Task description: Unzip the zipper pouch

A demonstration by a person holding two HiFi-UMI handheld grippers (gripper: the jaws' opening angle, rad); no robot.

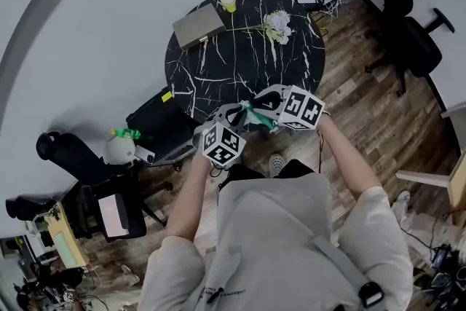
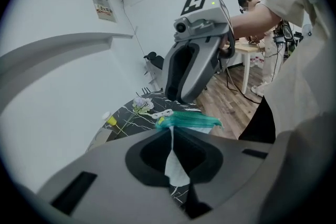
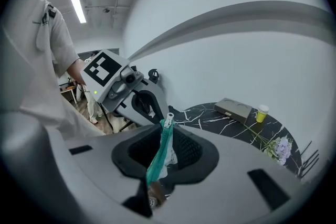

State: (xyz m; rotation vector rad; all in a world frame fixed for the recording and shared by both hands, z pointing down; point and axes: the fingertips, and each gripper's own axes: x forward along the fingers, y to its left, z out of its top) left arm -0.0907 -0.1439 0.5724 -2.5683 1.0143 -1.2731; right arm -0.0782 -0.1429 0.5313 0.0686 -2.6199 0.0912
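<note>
A: Where was the pouch (image 1: 256, 115)?

B: In the air between the two tools, by the near rim of the table (image 1: 291, 62). The head view did not show whether it touched the top.

A: Left gripper (image 2: 173, 132)?

B: Clenched on the pouch's pale wall, just under the green zipper (image 2: 190, 121). The cloth was pinched flat between the jaws. A good anchor.

A: Right gripper (image 3: 167, 134)?

B: Jaws stood apart. The zipper band ran up through the gap, and the white pull (image 3: 168, 119) stuck out past the tips. The pads were not seen pressing on it, so it was entered as released, gripping nothing.

A: Zipper status?

B: It looked closed along the part in view. Judged that the step in hand was taking the pull, and that unzipping had not begun.

A: Notes for doing it well?

B: Close the right jaws on the pull itself, not on the band, or the slider would not travel. Hold the left clamp near the zipper's end to tension the band. Draw along the line of the teeth, away from the left tool, not upward. A sideways tug would likely bunch the thin wall or slip it from the left jaws. The pouch looked light and limp, so tension between the two tools would have to do all the holding.
</note>
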